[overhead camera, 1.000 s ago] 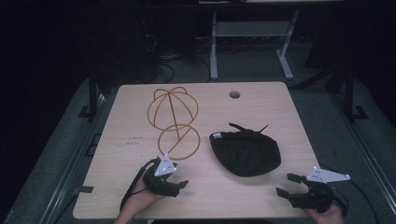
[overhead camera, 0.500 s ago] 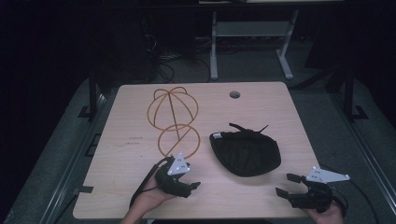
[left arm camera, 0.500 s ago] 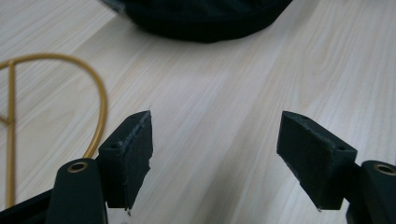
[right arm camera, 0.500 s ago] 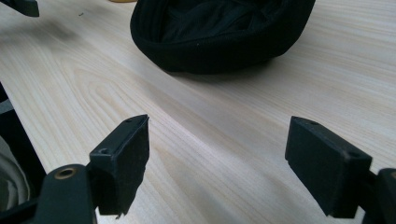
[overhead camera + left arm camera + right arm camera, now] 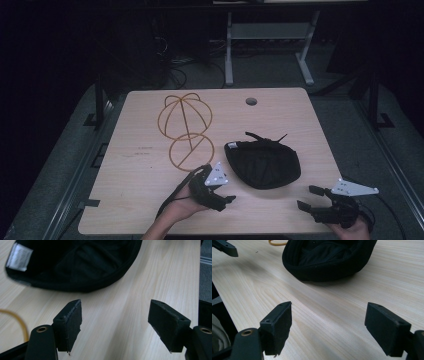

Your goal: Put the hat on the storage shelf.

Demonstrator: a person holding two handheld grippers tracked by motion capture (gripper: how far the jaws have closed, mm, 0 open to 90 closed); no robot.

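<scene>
1. Left gripper (image 5: 224, 194) sat near the front edge of the table (image 5: 140, 165), jaws spread wide with nothing between them, a hand (image 5: 175, 212) wrapped around it from below. It pointed off to the right, toward the cap.
2. In the left gripper view the black cap (image 5: 75, 262) lay just past the jaw tips, not touching them, inside facing up, with a white label (image 5: 17, 257) on the inner rim.
3. Right gripper (image 5: 306, 198) hung at the front right corner, also wide open and holding nothing, well apart from the cap (image 5: 263, 162).
4. The cap sat right of the table's middle, strap ends sticking up at the back.
5. A yellow wire cap stand (image 5: 185, 127) stood left of the cap, its round base near the left gripper.
6. A small round hole (image 5: 251, 101) was in the tabletop near the far edge.
</scene>
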